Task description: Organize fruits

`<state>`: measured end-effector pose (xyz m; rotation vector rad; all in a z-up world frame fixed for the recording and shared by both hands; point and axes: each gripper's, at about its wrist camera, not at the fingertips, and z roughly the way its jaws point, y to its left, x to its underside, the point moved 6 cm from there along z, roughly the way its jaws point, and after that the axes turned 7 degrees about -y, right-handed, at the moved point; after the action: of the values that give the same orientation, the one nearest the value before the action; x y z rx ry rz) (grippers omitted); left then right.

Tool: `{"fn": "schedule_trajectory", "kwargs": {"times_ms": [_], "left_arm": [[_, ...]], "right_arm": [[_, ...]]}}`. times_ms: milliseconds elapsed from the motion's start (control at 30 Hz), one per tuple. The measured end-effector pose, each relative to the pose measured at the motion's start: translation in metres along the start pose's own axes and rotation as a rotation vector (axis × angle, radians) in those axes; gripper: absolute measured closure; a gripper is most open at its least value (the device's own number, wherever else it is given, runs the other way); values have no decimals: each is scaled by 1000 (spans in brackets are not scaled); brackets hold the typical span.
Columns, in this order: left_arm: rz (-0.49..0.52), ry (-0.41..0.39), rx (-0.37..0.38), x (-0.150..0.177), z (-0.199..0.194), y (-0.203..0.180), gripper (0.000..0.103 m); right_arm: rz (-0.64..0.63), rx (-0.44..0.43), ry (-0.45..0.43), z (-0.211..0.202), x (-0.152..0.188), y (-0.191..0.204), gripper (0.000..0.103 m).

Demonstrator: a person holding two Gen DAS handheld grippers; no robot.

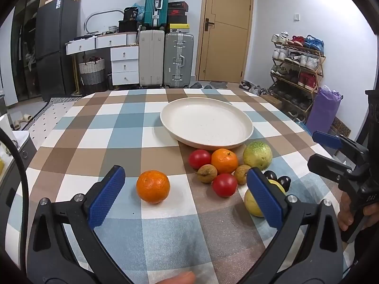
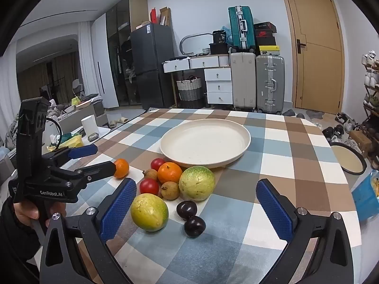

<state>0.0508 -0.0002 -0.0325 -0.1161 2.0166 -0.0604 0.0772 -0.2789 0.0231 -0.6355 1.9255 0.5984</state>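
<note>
A lived-in home is shown, a dining corner by the entry. A checked cloth (image 1: 99,127) is spread over the counter. Suitcases (image 1: 178,59) and shoe boxes (image 1: 177,11) are stacked against the far wall beside a wooden door (image 1: 225,28). A shoe rack (image 1: 298,66) is filled with sneakers. White drawers (image 1: 124,66), a woven laundry basket (image 1: 92,71) and a dark fridge (image 1: 56,45) are seen; slippers (image 2: 119,120) are left on the floor.

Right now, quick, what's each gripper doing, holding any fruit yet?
Left gripper: open, holding nothing, above the table just short of the lone orange.
Right gripper: open, holding nothing.
</note>
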Motion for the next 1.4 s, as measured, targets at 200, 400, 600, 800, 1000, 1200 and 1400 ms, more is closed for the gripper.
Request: {"fn": "schedule_trajectory", "kwargs": {"times_ms": [200,400,600,800,1000,1200,1400], "left_arm": [[7,-3,0,-1,4,3,1],[11,-10,-4,0,0,-1,1],[14,-13,-3,-1,0,-1,1],[16,-13,-3,0,2,-2,1],[18,-14,-2,0,2,-3,1],[18,-15,-3,-1,1,-2,1],[19,-14,-4,-1,0,-2,1]], "right_arm": [[25,-4,7,1,0,-1,0],[20,0,7,1,-1,-1,0],[12,1,5,3,1,2,0],[14,-1,8,4,1,1,0],[15,-3,8,3,1,2,0],[14,-2,8,4,2,2,0],[15,-2,9,4,2,2,0]]}}
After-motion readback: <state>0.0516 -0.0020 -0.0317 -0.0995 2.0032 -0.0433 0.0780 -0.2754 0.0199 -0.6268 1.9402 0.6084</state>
